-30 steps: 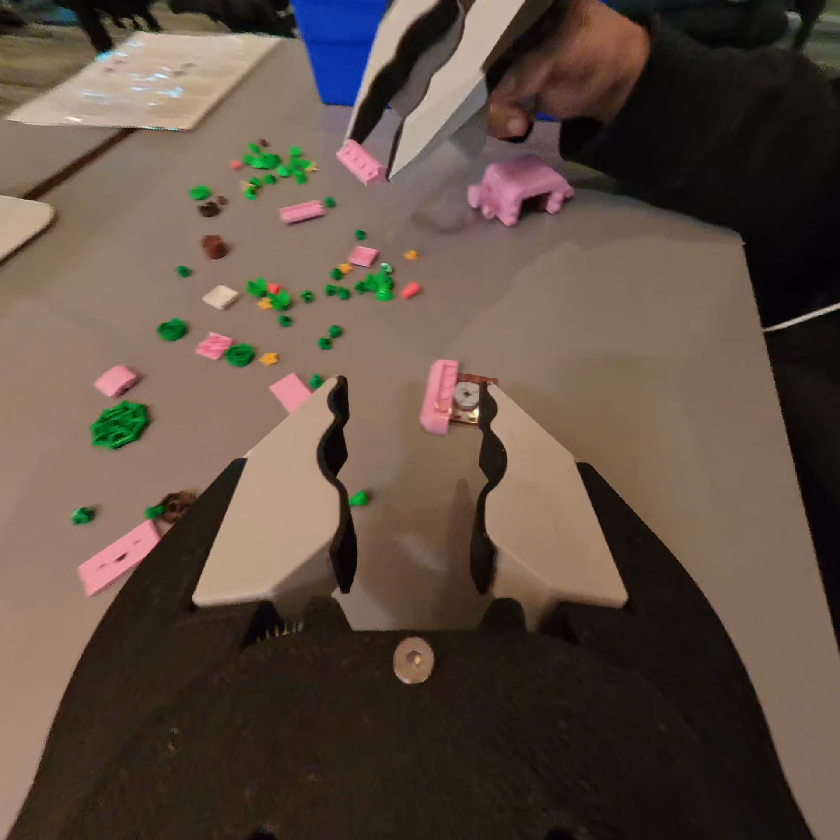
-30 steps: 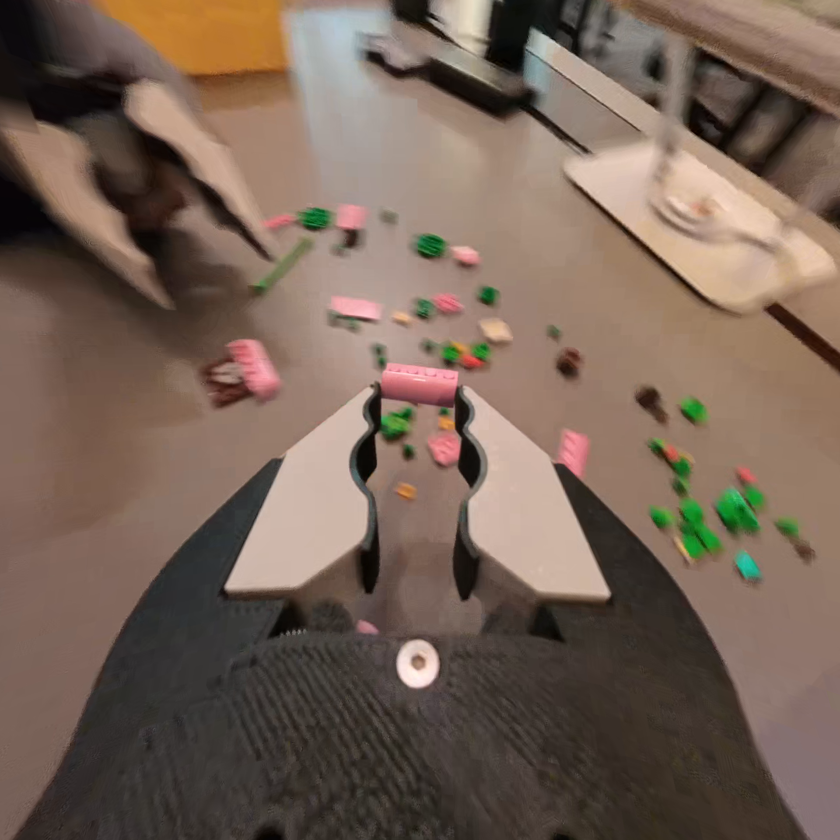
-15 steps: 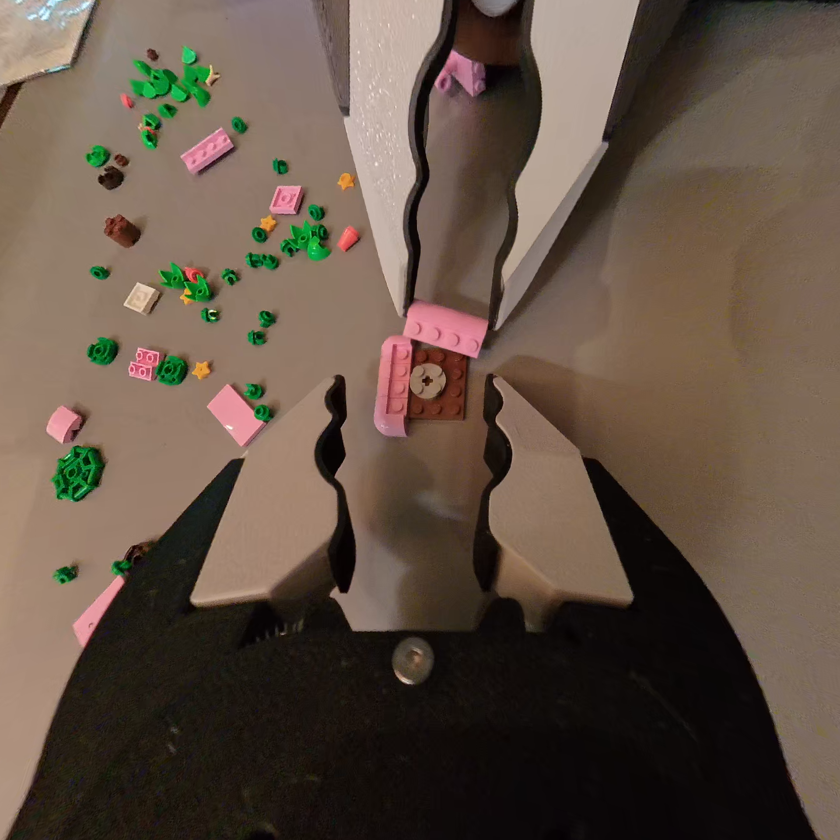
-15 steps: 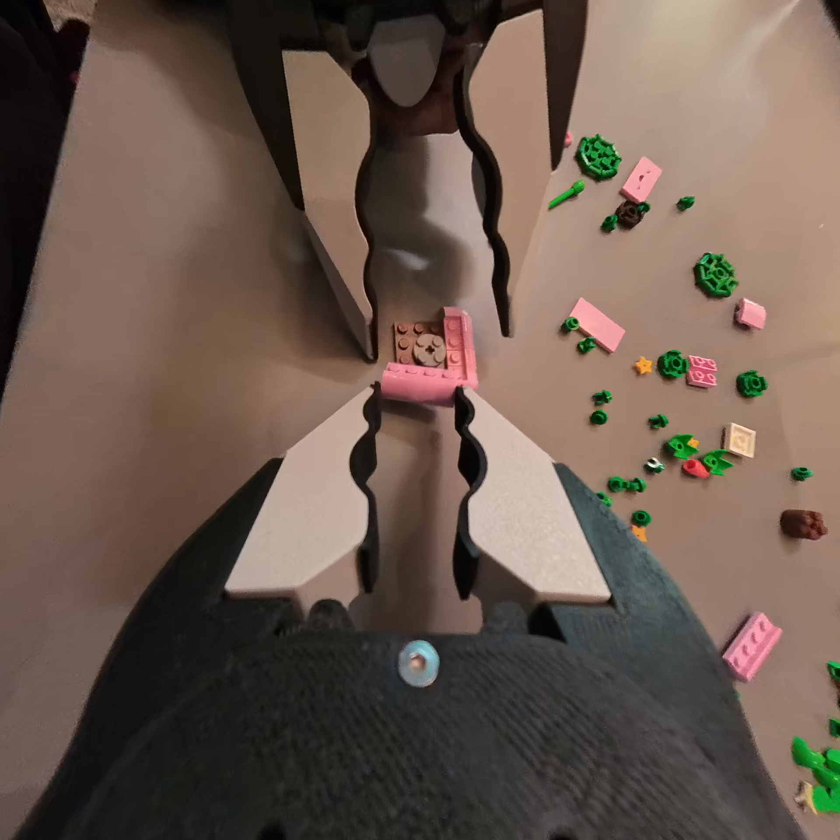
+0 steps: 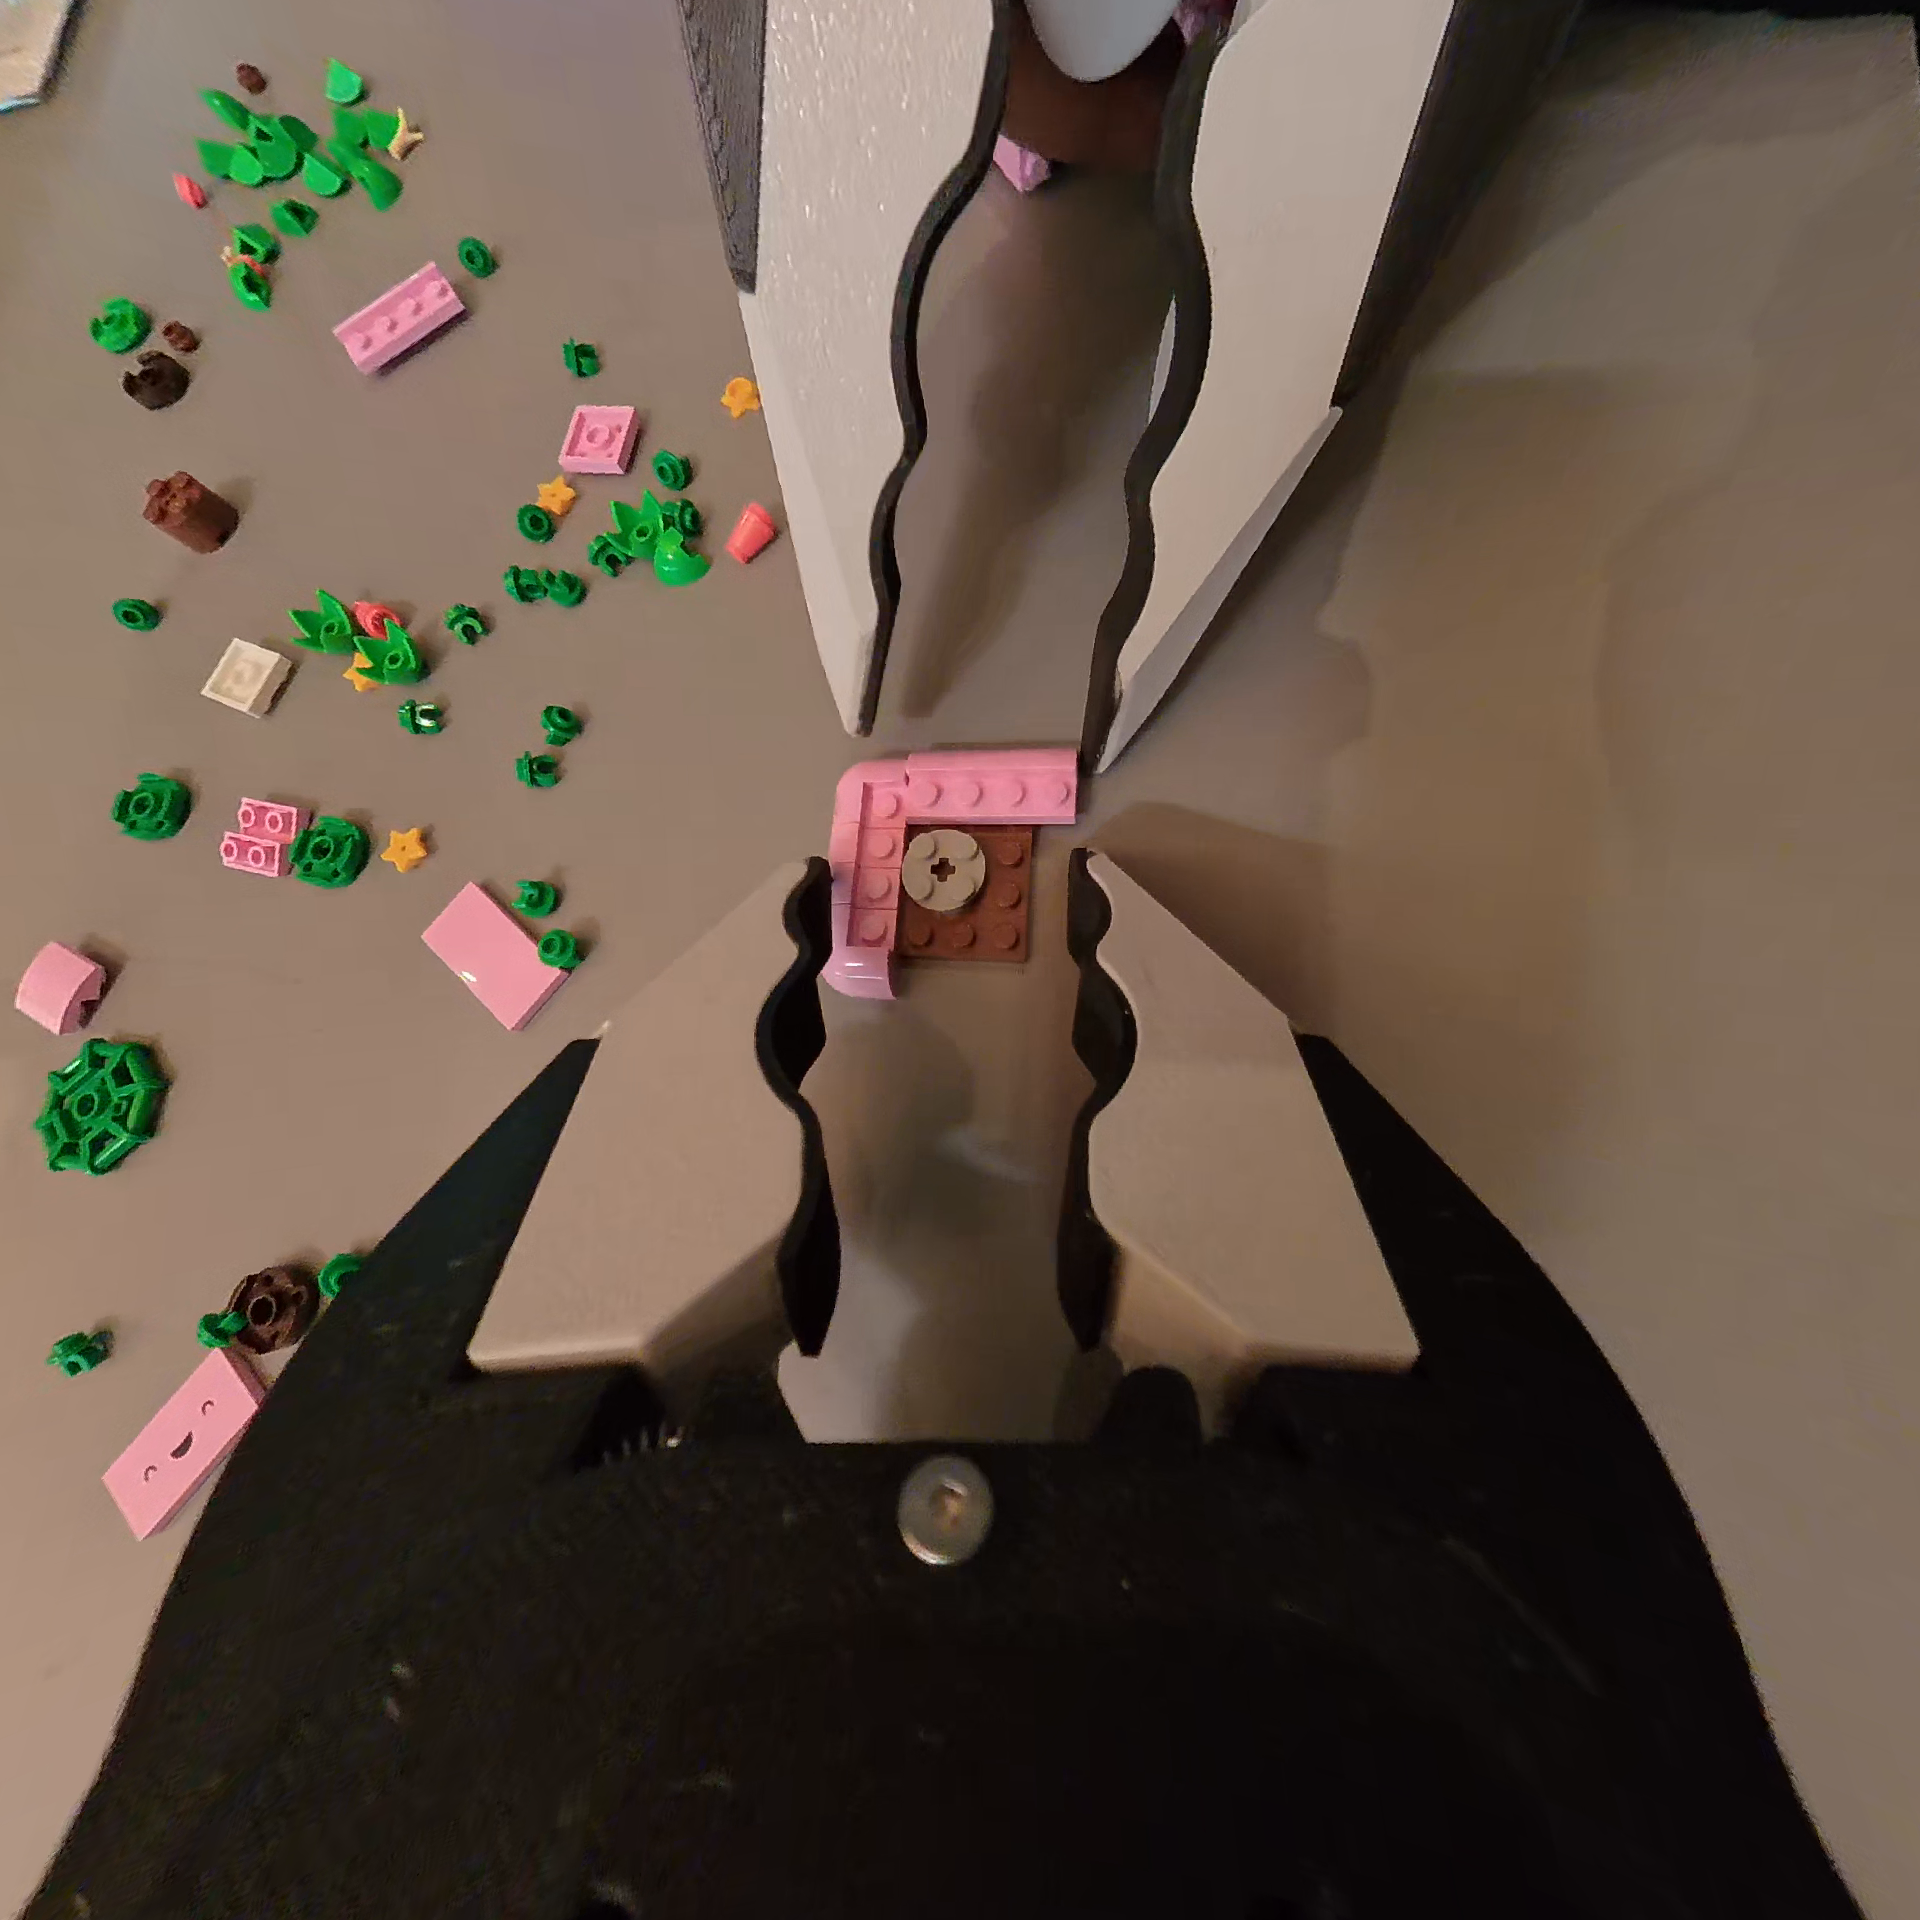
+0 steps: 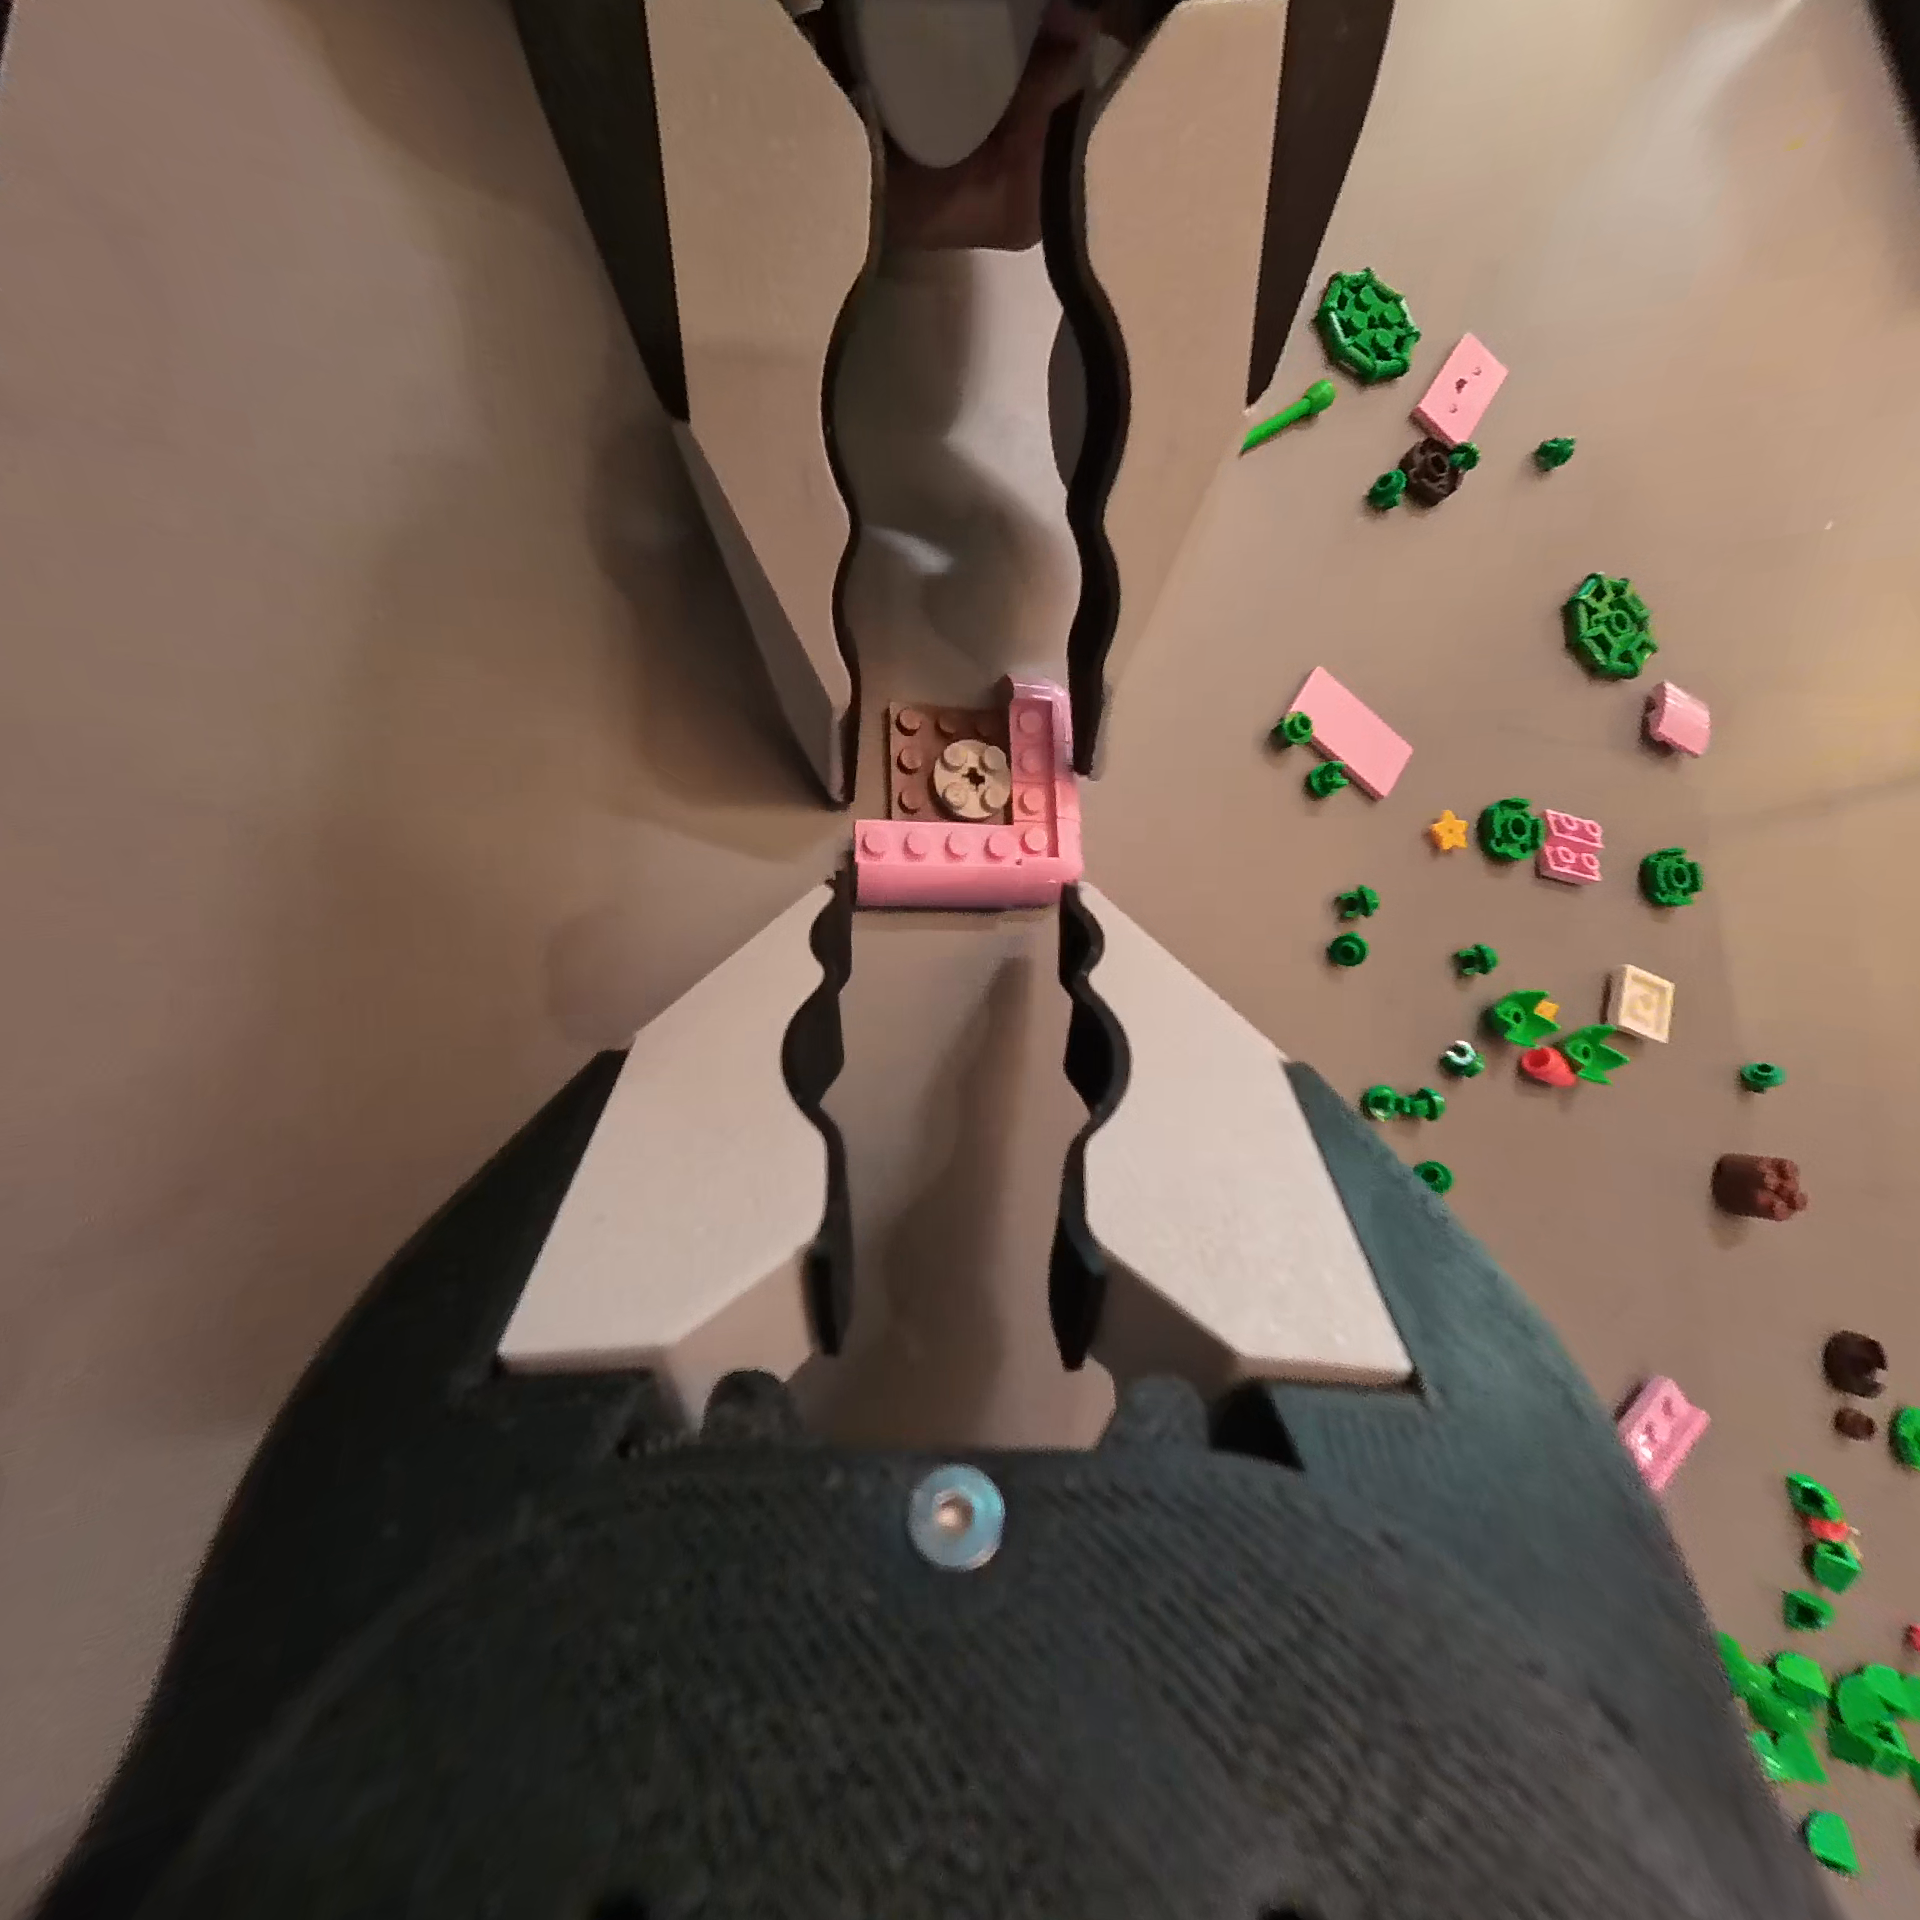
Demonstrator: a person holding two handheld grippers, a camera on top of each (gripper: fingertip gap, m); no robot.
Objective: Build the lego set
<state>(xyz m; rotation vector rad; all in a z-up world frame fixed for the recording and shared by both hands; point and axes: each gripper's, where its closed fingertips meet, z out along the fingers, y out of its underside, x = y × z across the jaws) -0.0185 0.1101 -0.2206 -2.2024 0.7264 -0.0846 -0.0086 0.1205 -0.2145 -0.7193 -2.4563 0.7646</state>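
A brown plate (image 5: pixel 977 925) with a grey round stud piece (image 5: pixel 943 871) lies on the grey table. Pink bricks (image 5: pixel 868 883) line its left side. A long pink brick (image 5: pixel 992 790) sits along its far edge and forms an L with them. My left gripper (image 5: pixel 945 868) is open and straddles the plate, its left pad touching the side bricks. My right gripper (image 6: pixel 951 894) faces it, open, tips just behind the long pink brick (image 6: pixel 956 868). It also shows in the left wrist view (image 5: pixel 977 743). The plate also shows in the right wrist view (image 6: pixel 920 764).
Loose pieces lie to the left of the plate in the left wrist view: small green leaves and studs, a pink tile (image 5: pixel 494 954), a pink brick (image 5: pixel 398 315), a brown cylinder (image 5: pixel 190 511), a green wheel (image 5: pixel 101 1107), a white tile (image 5: pixel 246 677). The table (image 5: pixel 1558 727) is bare to the right. My two grippers' fingertips are within a few centimetres of each other. About 7 centimeters separates my left fingertips from the pink tile (image 5: pixel 494 954). The right camera catches it too, in the right wrist view (image 6: pixel 1350 728).
My right gripper carried the long pink brick down onto the plate's far edge, then its jaws widened off it. My left gripper moved forward around the plate.
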